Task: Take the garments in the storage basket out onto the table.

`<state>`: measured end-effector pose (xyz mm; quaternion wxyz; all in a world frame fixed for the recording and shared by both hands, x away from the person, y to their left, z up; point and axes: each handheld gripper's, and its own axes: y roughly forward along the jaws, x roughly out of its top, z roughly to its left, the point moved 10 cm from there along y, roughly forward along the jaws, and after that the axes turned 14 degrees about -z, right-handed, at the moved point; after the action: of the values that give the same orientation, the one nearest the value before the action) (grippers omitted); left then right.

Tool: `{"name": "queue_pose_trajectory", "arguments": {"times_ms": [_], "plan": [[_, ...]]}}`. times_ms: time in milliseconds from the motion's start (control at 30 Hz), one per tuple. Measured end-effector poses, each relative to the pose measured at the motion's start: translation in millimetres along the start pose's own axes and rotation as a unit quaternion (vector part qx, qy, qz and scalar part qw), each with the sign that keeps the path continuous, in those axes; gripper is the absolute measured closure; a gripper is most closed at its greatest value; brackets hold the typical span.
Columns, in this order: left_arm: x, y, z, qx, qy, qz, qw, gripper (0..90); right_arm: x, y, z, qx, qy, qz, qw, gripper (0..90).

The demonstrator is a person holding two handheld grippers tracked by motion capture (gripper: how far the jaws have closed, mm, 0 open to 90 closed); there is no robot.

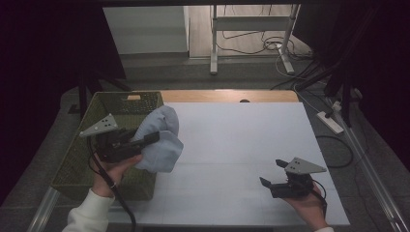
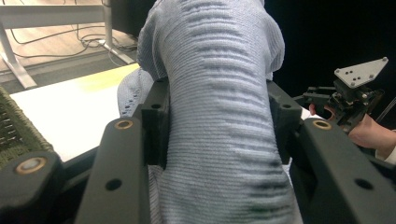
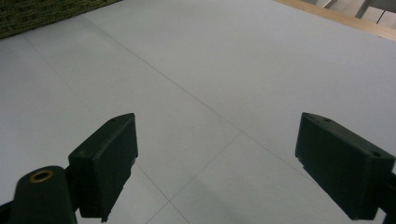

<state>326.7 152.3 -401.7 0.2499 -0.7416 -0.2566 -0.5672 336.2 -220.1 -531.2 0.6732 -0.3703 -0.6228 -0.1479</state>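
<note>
Right gripper [image 1: 274, 175]: near right corner of table [image 1: 232, 145], jaws spread, empty. Left gripper [image 1: 151, 138]: pinching knit cloth [image 1: 162, 140], held above left edge beside basket [image 1: 77, 159]. Advice: keep grip firm, clear basket rim before lowering.

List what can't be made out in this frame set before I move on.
- Inside of the green woven basket: high view, its floor is covered by the left claw and the pale blue knit cloth.
- Cloth's shape and type: bunched up; in the left gripper view it runs past the top and bottom edges.
- Person's right hand: high view, cut off by the bottom edge behind the right claw.
</note>
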Motion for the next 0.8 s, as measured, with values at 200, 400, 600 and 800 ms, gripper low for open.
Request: {"name": "queue_pose_trajectory", "arguments": {"times_ms": [200,400,600,800], "plan": [[-2.0,5.7,-5.5,-0.007,0.002,0.004,1.0,53.9,-0.1,0.5,0.6,0.001,0.0,0.0,1.0,13.2],[-4.8,10.6,-9.2,-0.012,0.003,0.009,0.9999,53.9,-0.1,0.3,0.4,0.001,0.0,0.0,1.0,13.2],[-5.5,15.9,-14.4,-0.019,0.004,0.011,0.9998,53.9,0.2,0.8,0.8,0.002,-0.001,-0.001,1.0,13.2],[-5.7,20.5,-19.3,-0.025,0.006,0.013,0.9996,53.9,0.4,0.6,0.8,0.002,-0.001,-0.001,1.0,13.2]]}}
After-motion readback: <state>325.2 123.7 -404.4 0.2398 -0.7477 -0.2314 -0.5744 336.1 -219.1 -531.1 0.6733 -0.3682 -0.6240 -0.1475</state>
